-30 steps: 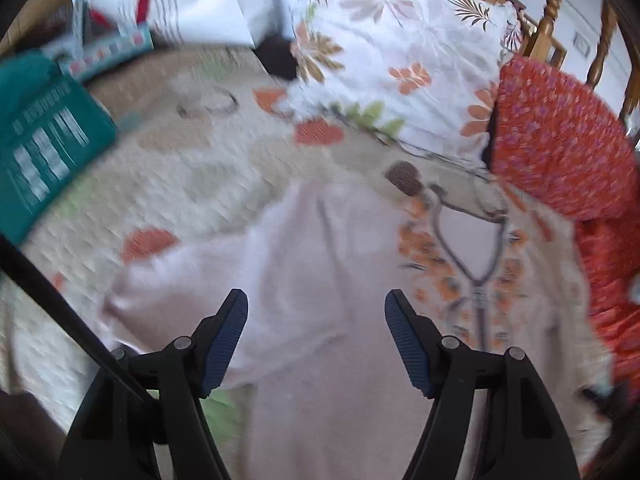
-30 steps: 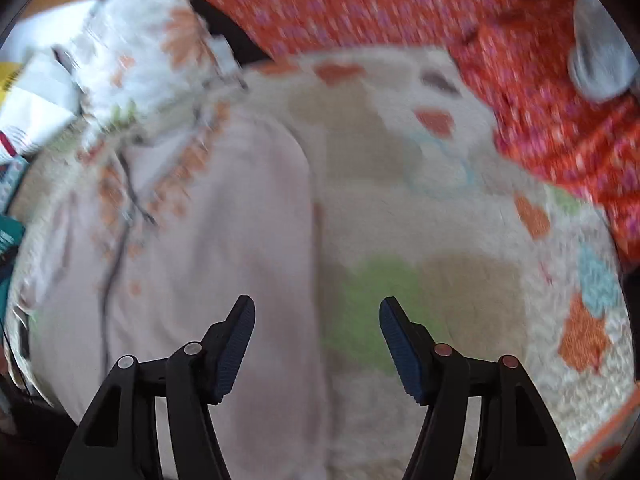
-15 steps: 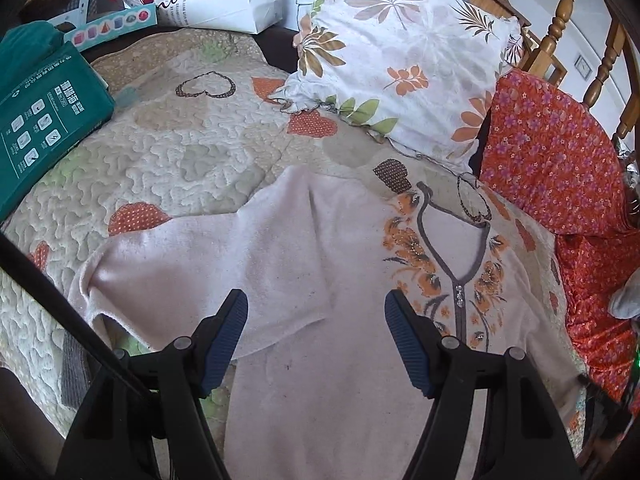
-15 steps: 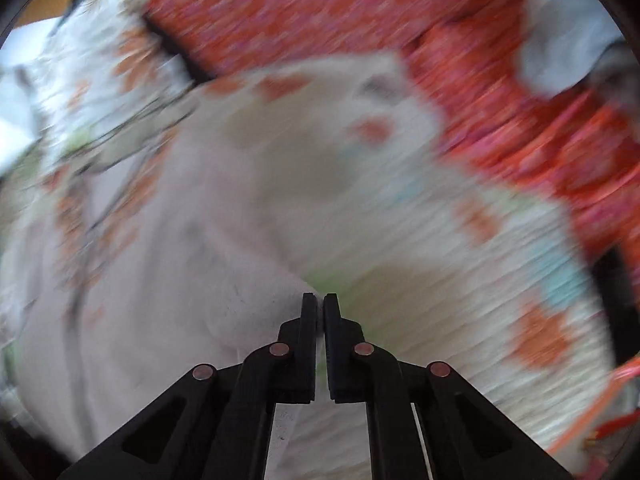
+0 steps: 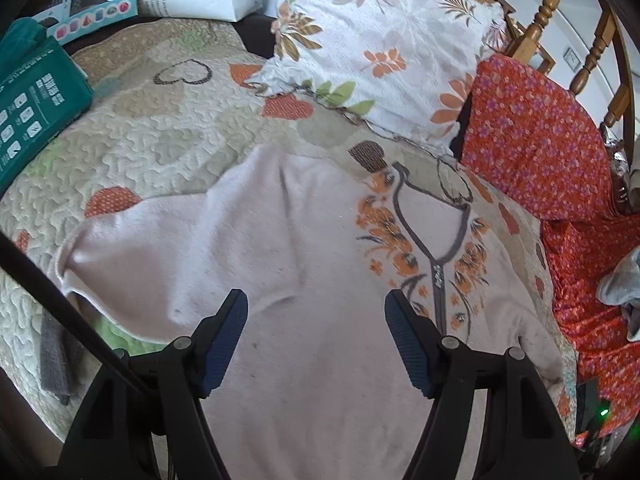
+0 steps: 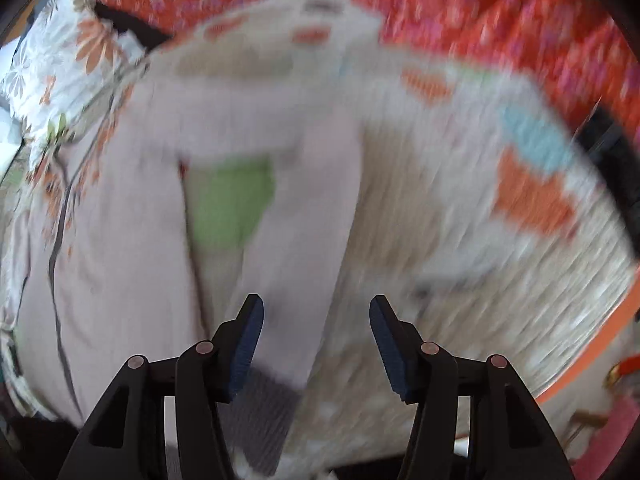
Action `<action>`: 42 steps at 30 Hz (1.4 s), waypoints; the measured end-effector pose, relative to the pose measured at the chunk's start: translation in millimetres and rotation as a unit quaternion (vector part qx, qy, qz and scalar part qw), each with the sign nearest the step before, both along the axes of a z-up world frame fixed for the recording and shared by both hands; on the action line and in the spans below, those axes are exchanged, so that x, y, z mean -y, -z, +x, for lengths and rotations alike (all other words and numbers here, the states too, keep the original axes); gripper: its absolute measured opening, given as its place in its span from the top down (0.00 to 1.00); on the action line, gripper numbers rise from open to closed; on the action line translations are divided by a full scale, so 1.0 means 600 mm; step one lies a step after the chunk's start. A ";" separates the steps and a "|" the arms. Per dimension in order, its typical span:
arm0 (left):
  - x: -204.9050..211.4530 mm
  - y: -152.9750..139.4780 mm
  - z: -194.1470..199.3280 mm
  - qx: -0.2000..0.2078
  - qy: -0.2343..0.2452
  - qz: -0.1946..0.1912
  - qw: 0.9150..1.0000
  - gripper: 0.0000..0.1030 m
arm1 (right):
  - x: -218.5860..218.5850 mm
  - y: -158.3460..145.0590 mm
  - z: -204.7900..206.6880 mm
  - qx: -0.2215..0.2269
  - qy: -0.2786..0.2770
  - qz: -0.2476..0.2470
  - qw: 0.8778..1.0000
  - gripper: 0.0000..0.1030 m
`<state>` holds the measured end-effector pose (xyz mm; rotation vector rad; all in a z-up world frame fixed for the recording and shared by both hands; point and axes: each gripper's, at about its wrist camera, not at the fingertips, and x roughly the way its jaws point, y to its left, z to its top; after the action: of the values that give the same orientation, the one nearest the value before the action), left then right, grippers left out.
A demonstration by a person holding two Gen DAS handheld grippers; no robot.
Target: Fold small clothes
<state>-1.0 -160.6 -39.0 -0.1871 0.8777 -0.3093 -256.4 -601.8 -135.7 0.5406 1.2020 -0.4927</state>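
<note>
A pale pink long-sleeved top [image 5: 304, 264] with an orange flower print and grey trim at the neck lies flat on the quilted bedspread [image 5: 160, 128]. Its left sleeve [image 5: 160, 256] lies folded across the body. My left gripper [image 5: 316, 320] is open and empty, just above the top's middle. In the blurred right wrist view the top [image 6: 112, 240] lies at the left, and its other sleeve [image 6: 304, 240] stretches out over the quilt [image 6: 460, 240] toward the grey cuff [image 6: 260, 412]. My right gripper [image 6: 316, 324] is open and empty above that sleeve.
A floral pillow [image 5: 384, 48] and an orange flowered cushion [image 5: 536, 136] lie behind the top. A teal box [image 5: 32, 116] sits at the left. A wooden bed frame [image 5: 548, 8] stands at the back right. The orange cloth [image 6: 480, 20] borders the quilt's far side.
My right gripper was shut half a second ago and has opened, with the right sleeve now lying stretched out below it. My left gripper has stayed open and shifted only slightly.
</note>
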 end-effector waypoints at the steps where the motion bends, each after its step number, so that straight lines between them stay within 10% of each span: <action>1: 0.005 0.002 -0.001 0.000 0.002 0.004 1.000 0.32 | -0.010 -0.003 -0.001 -0.005 -0.020 -0.023 1.000 0.70; 3: 0.013 0.004 -0.001 0.000 0.005 0.012 1.000 0.32 | 0.001 -0.023 0.000 -0.004 -0.033 -0.018 0.999 0.96; 13: 0.021 0.003 -0.005 -0.020 0.019 0.012 1.000 0.32 | 0.179 -0.177 -0.083 -0.050 0.086 -0.211 0.973 0.89; 17: 0.019 0.006 -0.001 -0.037 0.020 -0.001 0.999 0.32 | 0.235 -0.189 -0.161 -0.021 0.171 -0.163 0.971 0.84; 22: 0.028 0.008 -0.004 -0.030 0.026 0.006 0.999 0.32 | 0.257 -0.165 -0.229 0.098 0.223 -0.016 0.970 0.54; 26: 0.043 0.021 -0.004 -0.039 0.035 0.019 0.998 0.32 | 0.258 -0.094 -0.248 0.150 0.262 0.103 0.948 0.51; 35: 0.061 0.047 0.000 -0.053 0.045 0.034 0.997 0.32 | 0.302 -0.028 -0.207 0.146 0.316 0.071 0.935 0.40; 36: 0.060 0.048 0.000 -0.055 0.046 0.033 0.997 0.32 | 0.304 -0.031 -0.195 0.142 0.303 0.064 0.940 0.55; 37: 0.060 0.048 0.001 -0.058 0.046 0.029 0.997 0.32 | 0.306 -0.032 -0.180 0.138 0.285 0.065 0.946 0.93; 42: 0.059 0.044 -0.002 -0.054 0.044 0.026 0.997 0.32 | 0.313 -0.134 -0.161 0.177 0.264 -0.022 0.948 0.91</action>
<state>-2.2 -195.7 -65.5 -0.1173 1.0026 -0.3601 -353.2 -789.3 -55.3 0.8790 0.6914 -0.8354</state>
